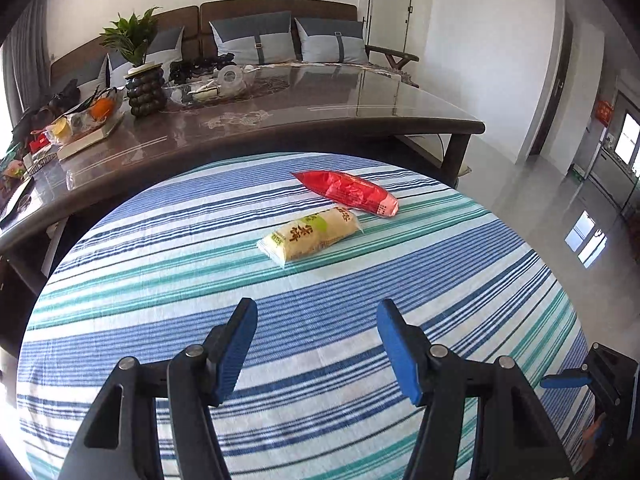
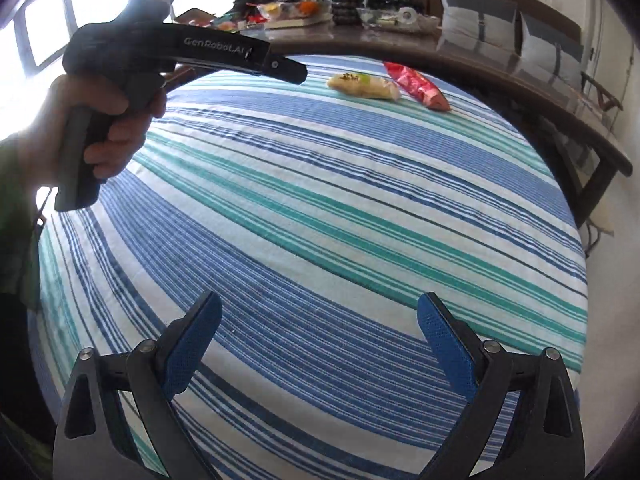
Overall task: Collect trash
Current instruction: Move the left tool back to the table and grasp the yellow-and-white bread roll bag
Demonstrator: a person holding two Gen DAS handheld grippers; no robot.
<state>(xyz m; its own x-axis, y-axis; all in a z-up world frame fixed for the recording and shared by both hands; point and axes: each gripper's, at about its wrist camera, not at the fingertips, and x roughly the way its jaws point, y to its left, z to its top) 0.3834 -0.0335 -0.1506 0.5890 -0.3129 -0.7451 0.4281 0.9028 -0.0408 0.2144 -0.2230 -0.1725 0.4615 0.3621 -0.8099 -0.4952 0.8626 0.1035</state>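
Two snack wrappers lie on a blue, teal and white striped cloth (image 1: pixel 160 280): a yellow packet (image 1: pixel 310 236) with dark lettering, and a red wrapper (image 1: pixel 350 192) just beyond it, nearly touching. My left gripper (image 1: pixel 318 312) hovers open and empty over the cloth, short of the yellow packet. In the right wrist view the yellow packet (image 2: pixel 364 85) and red wrapper (image 2: pixel 418 86) sit far across the striped cloth (image 2: pixel 320 220). My right gripper (image 2: pixel 320 308) stands wide open with nothing between its blue pads. The left gripper's black body (image 2: pixel 180 54) and the hand (image 2: pixel 100 120) holding it show at upper left.
A dark glossy table (image 1: pixel 320 116) runs behind the cloth, carrying a potted plant (image 1: pixel 140 72), a fruit bag (image 1: pixel 84 120), a tape roll (image 1: pixel 230 76) and clutter. A sofa with grey cushions (image 1: pixel 256 40) stands beyond. Tiled floor (image 1: pixel 540 208) lies to the right.
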